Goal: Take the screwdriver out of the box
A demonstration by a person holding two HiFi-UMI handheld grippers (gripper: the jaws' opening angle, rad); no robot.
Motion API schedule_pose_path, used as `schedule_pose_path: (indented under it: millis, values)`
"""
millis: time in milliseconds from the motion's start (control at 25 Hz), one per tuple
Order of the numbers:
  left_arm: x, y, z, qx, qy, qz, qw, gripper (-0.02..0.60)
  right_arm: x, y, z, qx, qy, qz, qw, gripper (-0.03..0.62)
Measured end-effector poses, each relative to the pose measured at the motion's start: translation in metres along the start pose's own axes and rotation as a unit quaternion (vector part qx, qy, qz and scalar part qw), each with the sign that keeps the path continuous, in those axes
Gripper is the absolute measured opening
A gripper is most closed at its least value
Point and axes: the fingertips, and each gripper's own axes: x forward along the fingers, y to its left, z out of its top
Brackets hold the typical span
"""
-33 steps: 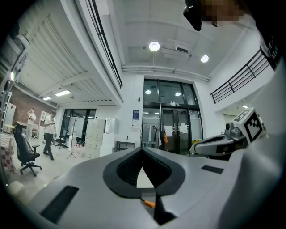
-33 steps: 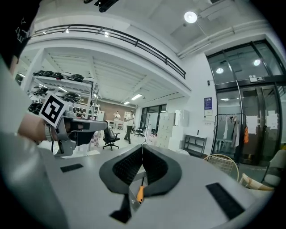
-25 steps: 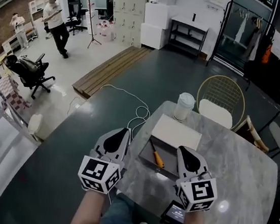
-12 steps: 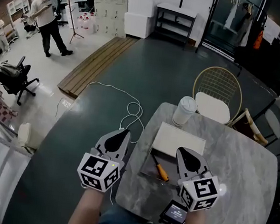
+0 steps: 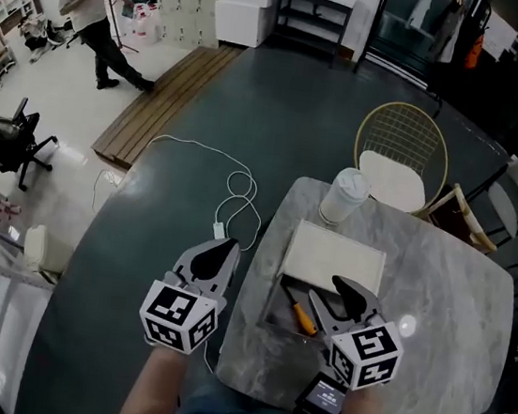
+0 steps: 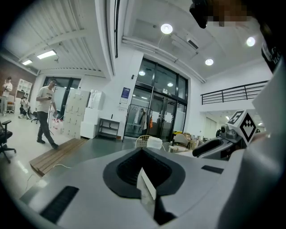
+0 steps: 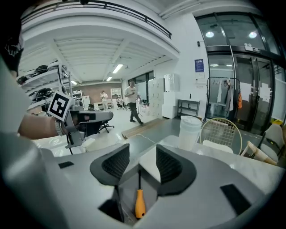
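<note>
**Status: right hand-held gripper spread above the boxed screwdriver**

1. Task item. The screwdriver (image 5: 298,312) lies flat inside the box (image 5: 270,309), on the box floor. Its orange handle points toward the near edge of the surface (image 5: 440,306). Its dark shaft points away, toward the far-left corner.

2. Box. The shallow grey box sits by the left edge of the surface, close to the near edge. A white lid (image 5: 336,258) covers the far part of it. The near part is uncovered, and the screwdriver lies there.

3. Right hand-held gripper (image 5: 330,296). It hangs over the uncovered part of the box, tilted downward. Its jaws have just been opening and stand spread wide. In the right gripper view, the screwdriver (image 7: 139,201) shows in the gap of the right hand-held gripper (image 7: 140,153), below the two pads. Neither pad presses on it, and the jaws hold nothing.

4. Left hand-held gripper (image 5: 223,247). It hangs beside the left edge of the surface, over the dark floor (image 5: 170,237), well apart from the box. In the left gripper view, the jaws of the left hand-held gripper (image 6: 142,155) are pressed together with nothing between them.

5. Other items. A white lidded cup (image 5: 344,195) stands near the far-left corner of the surface, beyond the lid. A wire-backed chair (image 5: 401,158) stands past the far edge.
</note>
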Motion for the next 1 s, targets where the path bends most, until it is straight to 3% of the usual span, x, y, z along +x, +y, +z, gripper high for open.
schedule_pose_path:
  millis: [320,520,1000]
  values:
    - [-0.013,-0.001,-0.059,-0.031,0.061,0.015,0.9975,0.012,0.017,0.013,-0.062,0.028,0.089,0.028,0.995,0.196]
    - [-0.018,-0.003,-0.09,-0.046,0.09,0.017,0.9947,0.012,0.03,0.025,-0.096,0.012,0.142,0.038,0.989,0.195]
    - [-0.025,-0.008,-0.13,-0.069,0.129,0.014,0.9891,0.012,0.05,0.021,-0.149,0.009,0.246,0.019,0.969,0.172]
